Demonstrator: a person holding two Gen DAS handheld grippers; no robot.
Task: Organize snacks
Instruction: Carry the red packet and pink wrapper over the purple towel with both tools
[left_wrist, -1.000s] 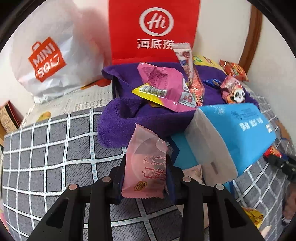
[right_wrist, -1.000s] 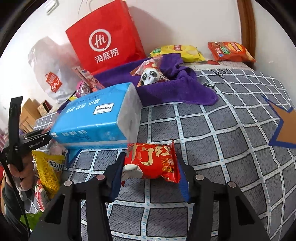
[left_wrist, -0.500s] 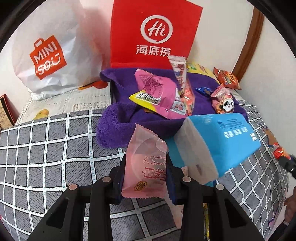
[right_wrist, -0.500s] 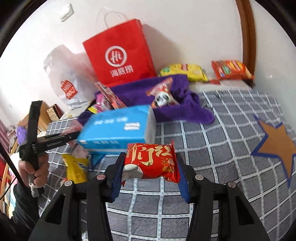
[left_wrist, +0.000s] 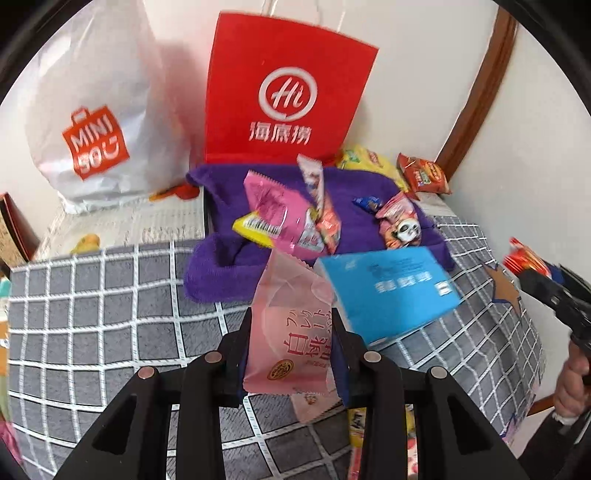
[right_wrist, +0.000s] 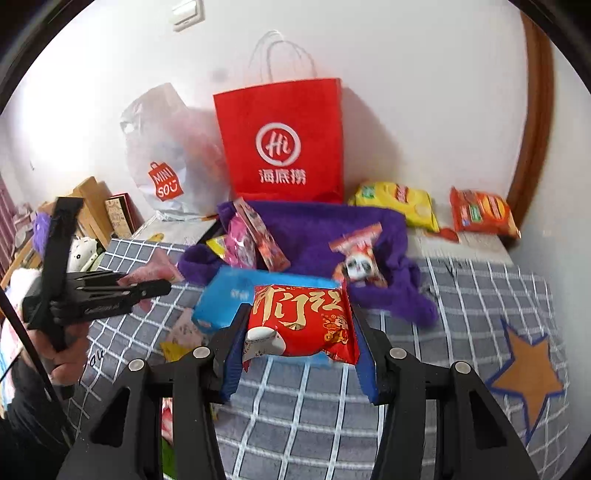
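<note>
- The left hand-held gripper (left_wrist: 291, 347) is pinching a pale pink snack packet (left_wrist: 291, 332), which stands upright between the fingers with its long axis running up and down, lifted clear of the grey checked bed cover (left_wrist: 110, 302).
- The right hand-held gripper (right_wrist: 299, 332) is pressed onto a red snack packet (right_wrist: 301, 319), held crosswise with its long axis left to right, also clear of the bed.
- The relation that counts: the purple towel (left_wrist: 221, 266), where other snacks already lie (a bright pink packet (left_wrist: 275, 212) and a panda-faced one (left_wrist: 404, 227) among them), sits straight ahead of both packets, further up the bed toward the wall.
- A blue tissue pack (left_wrist: 391, 291) lies between the grippers and the towel, just ahead and to the right in the left view, directly behind the red packet in the right view; either carry would seem to need to pass over or around it.
- From the left view, the towel's near fold looks just beyond the pink packet's top, so I'd judge the left hand the nearer one.
- Behind the towel a red paper bag (left_wrist: 288, 96) stands against the wall, a white plastic bag (left_wrist: 92, 118) beside it; which of these is the goal I cannot tell.
</note>
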